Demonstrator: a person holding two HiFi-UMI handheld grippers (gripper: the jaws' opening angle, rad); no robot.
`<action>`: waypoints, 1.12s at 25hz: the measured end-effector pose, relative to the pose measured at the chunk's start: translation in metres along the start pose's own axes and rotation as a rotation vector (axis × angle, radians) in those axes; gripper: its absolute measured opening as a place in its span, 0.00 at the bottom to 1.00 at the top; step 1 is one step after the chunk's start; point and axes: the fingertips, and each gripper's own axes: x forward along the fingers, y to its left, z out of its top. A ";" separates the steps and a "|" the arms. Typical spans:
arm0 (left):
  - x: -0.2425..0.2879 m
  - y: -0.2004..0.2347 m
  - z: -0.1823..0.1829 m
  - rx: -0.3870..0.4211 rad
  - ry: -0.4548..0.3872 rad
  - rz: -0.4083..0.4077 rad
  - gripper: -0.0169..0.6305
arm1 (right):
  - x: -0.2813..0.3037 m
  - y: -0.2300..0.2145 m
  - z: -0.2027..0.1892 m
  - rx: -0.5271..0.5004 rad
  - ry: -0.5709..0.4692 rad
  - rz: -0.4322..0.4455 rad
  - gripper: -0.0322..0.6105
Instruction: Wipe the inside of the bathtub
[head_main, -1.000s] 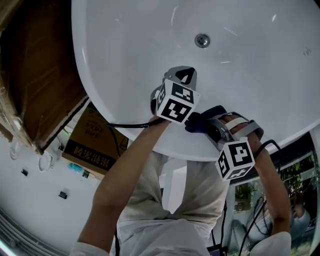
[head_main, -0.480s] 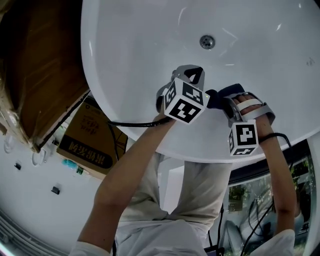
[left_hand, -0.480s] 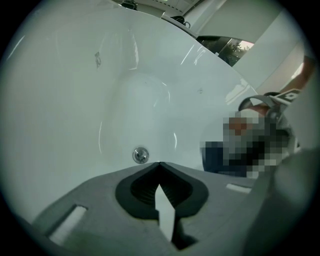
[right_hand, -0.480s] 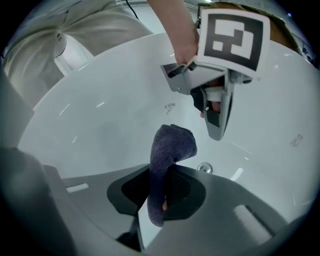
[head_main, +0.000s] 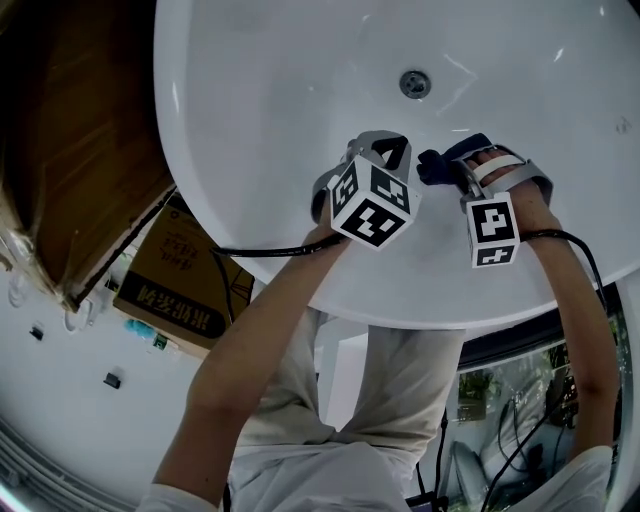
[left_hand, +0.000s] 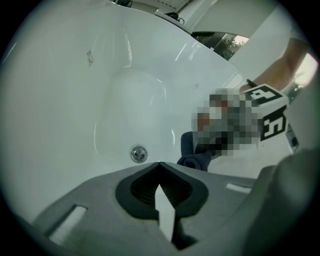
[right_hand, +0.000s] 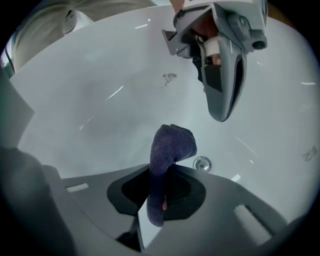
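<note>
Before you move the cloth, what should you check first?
1. Cloth held: ok, the right tool is shut on the dark cloth.
2. Cloth touching the bathtub wall: cannot tell.
3. Left tool empty: ok, shut on nothing.
4. Left tool clear of the cloth: ok, close beside it but apart.
5. Nothing lying near the drain: ok.

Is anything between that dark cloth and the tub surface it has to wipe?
Nothing visible. The right gripper holds the cloth over bare bathtub wall; the left gripper, shut and empty, is off to one side.
</note>
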 end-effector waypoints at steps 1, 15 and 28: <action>0.001 -0.001 0.000 0.023 0.006 0.000 0.02 | 0.005 -0.002 -0.005 -0.006 0.006 0.000 0.13; 0.025 -0.005 -0.009 0.104 0.063 -0.016 0.02 | 0.084 -0.032 -0.059 -0.114 0.117 0.088 0.13; 0.044 0.000 -0.019 0.170 0.090 -0.021 0.02 | 0.129 -0.032 -0.075 -0.024 0.155 0.119 0.13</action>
